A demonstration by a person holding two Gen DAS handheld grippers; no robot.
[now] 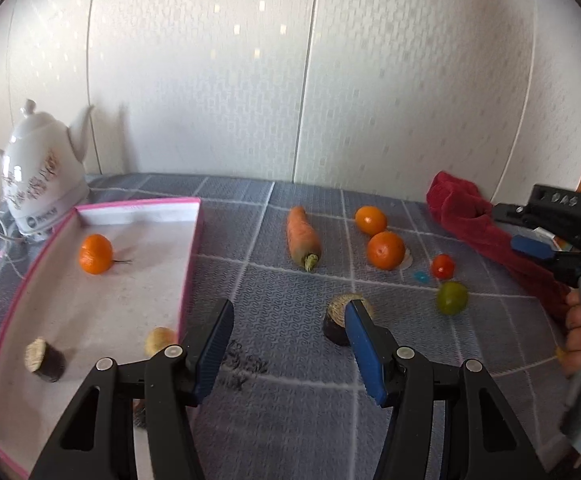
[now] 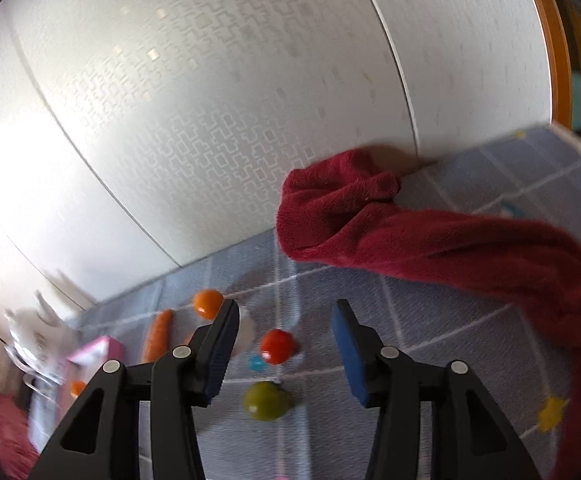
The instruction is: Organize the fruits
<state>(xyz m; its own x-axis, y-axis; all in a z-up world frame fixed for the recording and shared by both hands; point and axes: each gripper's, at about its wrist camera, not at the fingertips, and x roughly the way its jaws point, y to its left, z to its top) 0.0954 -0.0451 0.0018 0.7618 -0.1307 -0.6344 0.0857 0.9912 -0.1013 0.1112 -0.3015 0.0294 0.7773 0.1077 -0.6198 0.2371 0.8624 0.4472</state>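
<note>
A pink-rimmed tray (image 1: 188,264) at the left holds an orange (image 1: 96,254), a dark cut piece (image 1: 44,360) and a pale round fruit (image 1: 159,340). On the cloth lie a carrot (image 1: 303,238), two oranges (image 1: 371,220) (image 1: 385,250), a red tomato (image 1: 443,266), a green fruit (image 1: 452,298) and a dark cut piece (image 1: 340,318). My left gripper (image 1: 290,320) is open above the cloth, its right finger in front of that piece. My right gripper (image 2: 286,320) is open above the tomato (image 2: 276,346) and green fruit (image 2: 265,400).
A white teapot (image 1: 40,176) stands at the back left beside the tray. A red towel (image 2: 430,236) lies along the right side by the wall. The wall runs close behind the table. A small blue sticker (image 1: 421,277) lies near the tomato.
</note>
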